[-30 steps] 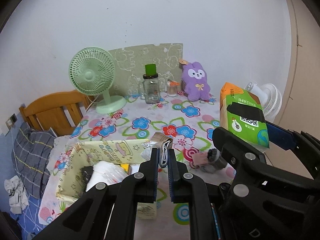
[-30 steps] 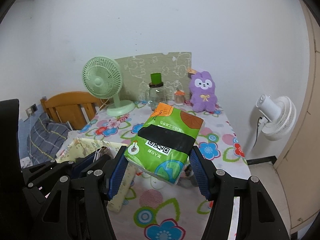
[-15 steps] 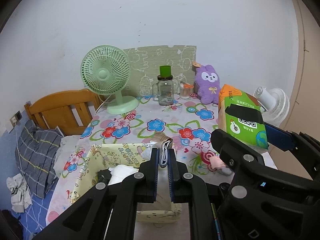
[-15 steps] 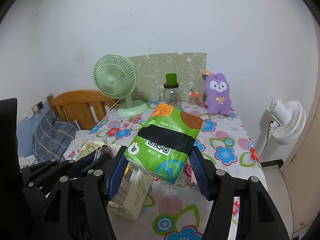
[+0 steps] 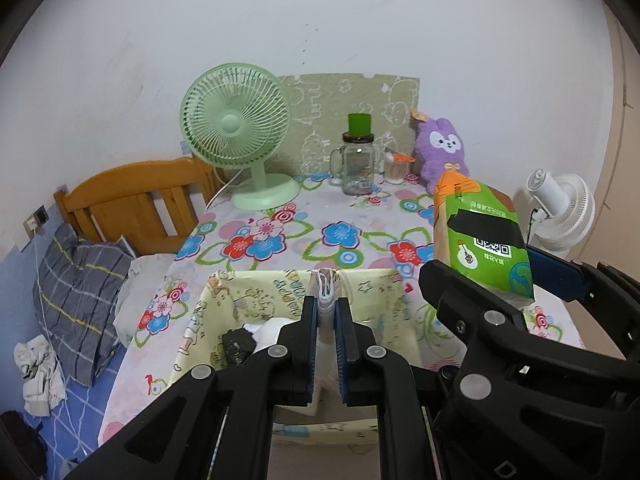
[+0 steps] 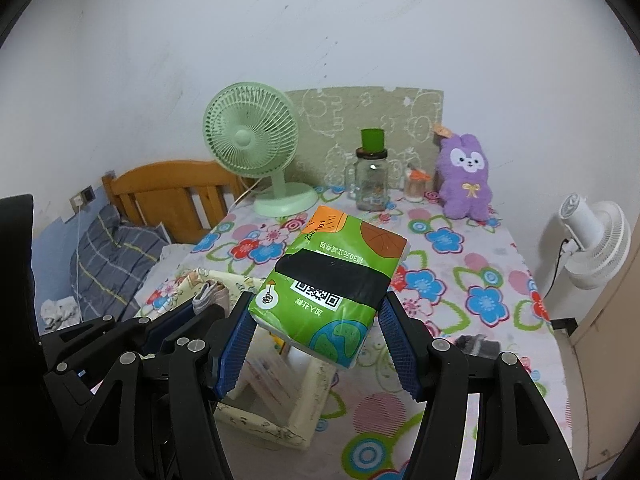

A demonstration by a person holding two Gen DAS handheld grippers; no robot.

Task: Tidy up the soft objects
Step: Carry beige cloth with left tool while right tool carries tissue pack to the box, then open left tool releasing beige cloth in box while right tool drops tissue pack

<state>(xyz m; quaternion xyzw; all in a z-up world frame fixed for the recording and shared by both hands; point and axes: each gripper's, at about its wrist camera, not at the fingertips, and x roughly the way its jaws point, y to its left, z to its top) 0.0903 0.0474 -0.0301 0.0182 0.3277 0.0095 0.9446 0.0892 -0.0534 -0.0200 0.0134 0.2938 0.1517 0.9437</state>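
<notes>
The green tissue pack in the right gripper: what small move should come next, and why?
Probably carry the green tissue pack a little left, over the fabric box, then lower it. The right gripper grips it above the table, beside the box's opening.

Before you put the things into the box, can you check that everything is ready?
1. Tissue pack gripped: ok, the right gripper is shut on both its sides.
2. Folded cloth gripped: ok, the left gripper is shut on it.
3. Fabric storage box open on top: ok, no lid shows.
4. Room inside the box: cannot tell, a white item and a black item lie in it, and the grippers hide the rest.
5. Tissue pack over the box: ok in the right wrist view, above its right part.
6. Sock on the table right of the box: not ok, it is not in the box yet.
</notes>
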